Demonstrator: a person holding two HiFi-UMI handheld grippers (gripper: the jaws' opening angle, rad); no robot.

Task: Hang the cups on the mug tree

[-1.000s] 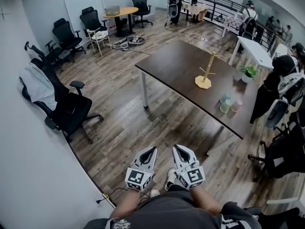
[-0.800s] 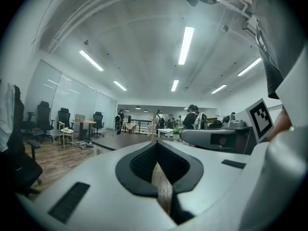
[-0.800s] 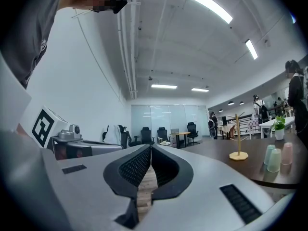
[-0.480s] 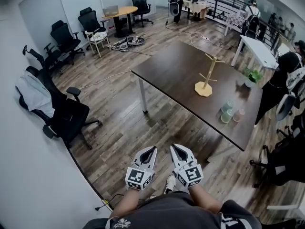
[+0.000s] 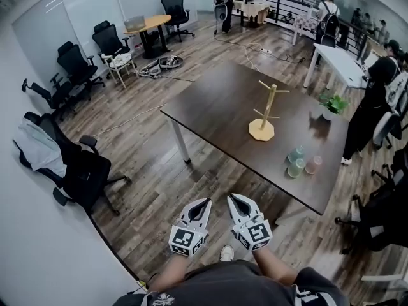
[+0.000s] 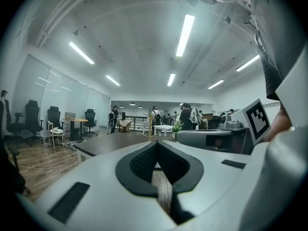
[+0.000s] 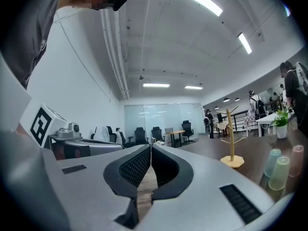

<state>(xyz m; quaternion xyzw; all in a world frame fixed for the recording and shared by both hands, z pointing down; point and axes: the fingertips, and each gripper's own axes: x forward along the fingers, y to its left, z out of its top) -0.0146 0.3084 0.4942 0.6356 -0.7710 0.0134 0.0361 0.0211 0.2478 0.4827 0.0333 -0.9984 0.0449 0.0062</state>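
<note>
I've got both sets of jaws pressed together with nothing between them, the left gripper (image 5: 204,202) and right gripper (image 5: 234,199) side by side. The three translucent plastic cups (image 5: 298,162) stand upright on the dark brown table (image 5: 217,101), well ahead and right of the fingers and near the wooden mug tree (image 5: 266,110). My right gripper is nearer.

The left gripper (image 5: 204,202) and right gripper (image 5: 233,199) point level, side by side, each with jaws closed together.

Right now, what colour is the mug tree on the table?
Pale wood tan, the mug tree; clearest in the head view.
</note>
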